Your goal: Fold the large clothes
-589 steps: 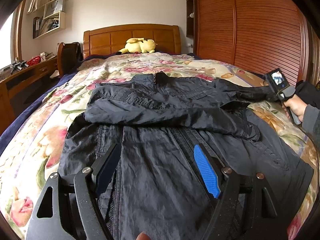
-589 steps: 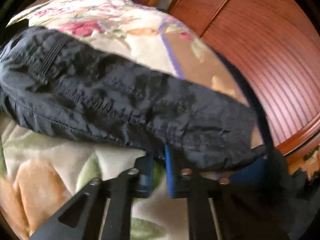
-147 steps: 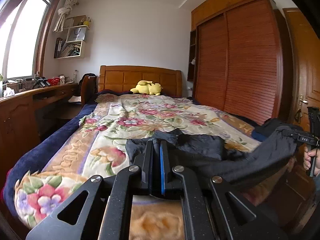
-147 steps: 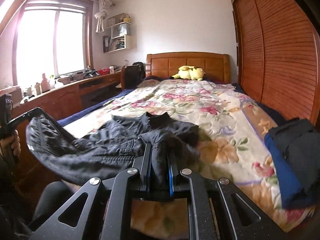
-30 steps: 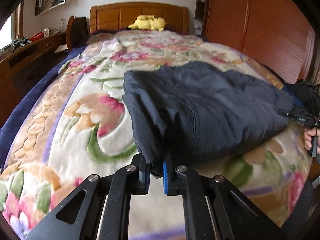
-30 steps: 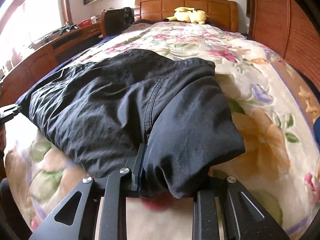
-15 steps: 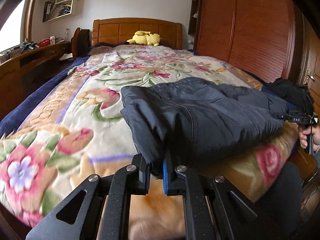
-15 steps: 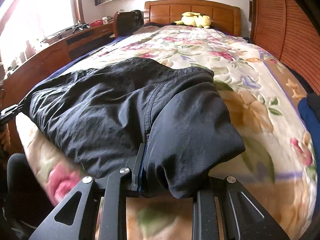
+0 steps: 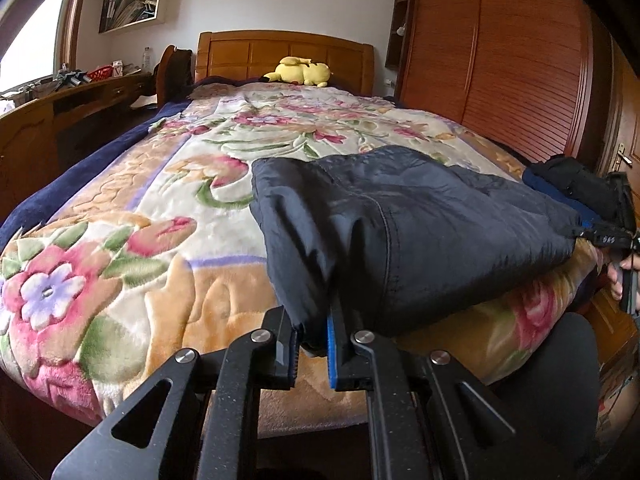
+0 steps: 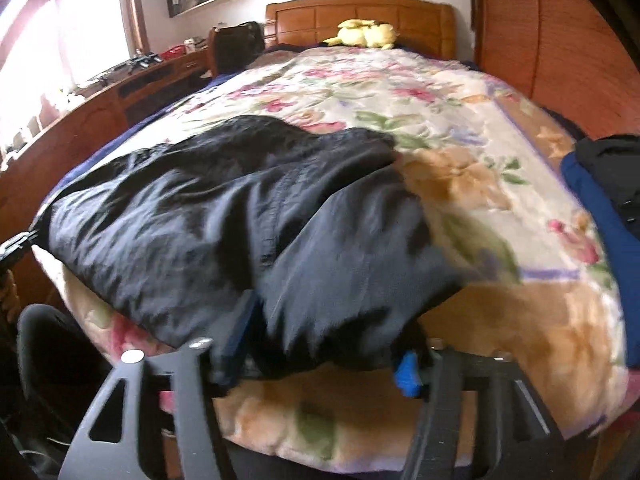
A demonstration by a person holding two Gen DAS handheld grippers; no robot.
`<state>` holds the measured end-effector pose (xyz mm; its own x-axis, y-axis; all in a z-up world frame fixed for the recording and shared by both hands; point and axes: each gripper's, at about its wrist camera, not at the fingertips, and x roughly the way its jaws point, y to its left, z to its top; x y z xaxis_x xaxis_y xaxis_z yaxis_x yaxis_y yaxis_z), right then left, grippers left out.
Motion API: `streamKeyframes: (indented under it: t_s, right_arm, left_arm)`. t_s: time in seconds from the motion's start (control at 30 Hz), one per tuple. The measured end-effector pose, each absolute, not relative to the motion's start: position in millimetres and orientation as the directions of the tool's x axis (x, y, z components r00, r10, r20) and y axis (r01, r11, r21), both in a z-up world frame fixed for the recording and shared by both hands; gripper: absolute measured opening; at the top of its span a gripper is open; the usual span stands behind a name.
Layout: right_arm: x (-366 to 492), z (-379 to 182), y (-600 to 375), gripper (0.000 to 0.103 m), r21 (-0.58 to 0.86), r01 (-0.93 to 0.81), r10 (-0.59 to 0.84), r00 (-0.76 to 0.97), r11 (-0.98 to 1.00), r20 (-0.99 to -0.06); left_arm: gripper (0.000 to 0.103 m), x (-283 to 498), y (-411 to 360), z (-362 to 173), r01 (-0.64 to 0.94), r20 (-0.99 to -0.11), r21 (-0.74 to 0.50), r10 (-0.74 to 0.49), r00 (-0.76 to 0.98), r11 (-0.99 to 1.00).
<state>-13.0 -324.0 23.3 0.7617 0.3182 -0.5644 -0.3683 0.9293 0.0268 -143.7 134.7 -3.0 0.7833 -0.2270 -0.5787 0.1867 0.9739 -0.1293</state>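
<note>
Dragged back to the foot of the bed [image 9: 120, 216], the folded black jacket [image 9: 420, 232] lies soft, light and slippery; left tongs [image 9: 312, 348] clench its corner, right tongs [image 10: 324, 344] have just been opening around the other.

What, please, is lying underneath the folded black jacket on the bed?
The floral blanket shows all around the black jacket and runs beneath it; anything else under the jacket is covered.

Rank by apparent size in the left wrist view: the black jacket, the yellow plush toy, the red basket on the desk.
1. black jacket, though it lies nearest the camera.
2. yellow plush toy, far away at the headboard.
3. red basket, smallest, also far away.
</note>
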Motion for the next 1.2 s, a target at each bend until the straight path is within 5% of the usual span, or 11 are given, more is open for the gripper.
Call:
streamKeyframes:
  t_s: [0.17,0.33,0.7,0.97,1.2]
  right_arm:
    - [-21.1,49.2,-334.5,0.072,-0.033,-0.275,0.228,0.854,0.961,-0.468]
    - [-9.7,71.2,-312.7,0.072,-0.011,-0.355,0.320,0.854,0.935,-0.410]
    - [77.6,5.1,-256.2,0.072,-0.067,-0.452,0.335,0.744,0.889,-0.578]
    - [73.1,15.2,-248.2,0.072,-0.070,-0.424,0.304,0.744,0.903,-0.595]
    - [27.4,40.5,-225.9,0.072,-0.056,-0.472,0.383,0.775,0.880,-0.502]
  left_arm:
    - [0.011,-145.8,131.7,-9.5,0.176,-0.585,-0.126,-0.216,0.782,0.976]
    - [0.011,-145.7,130.4,-10.9,0.168,-0.589,-0.122,-0.208,0.781,0.978]
    - [0.012,-148.6,131.7,-18.1,0.169,-0.596,-0.147,-0.224,0.771,0.975]
    - [0.013,-146.8,132.5,-21.1,0.159,-0.595,-0.158,-0.222,0.772,0.975]
    - [0.017,-144.9,134.6,-23.3,0.152,-0.600,-0.170,-0.225,0.768,0.974]
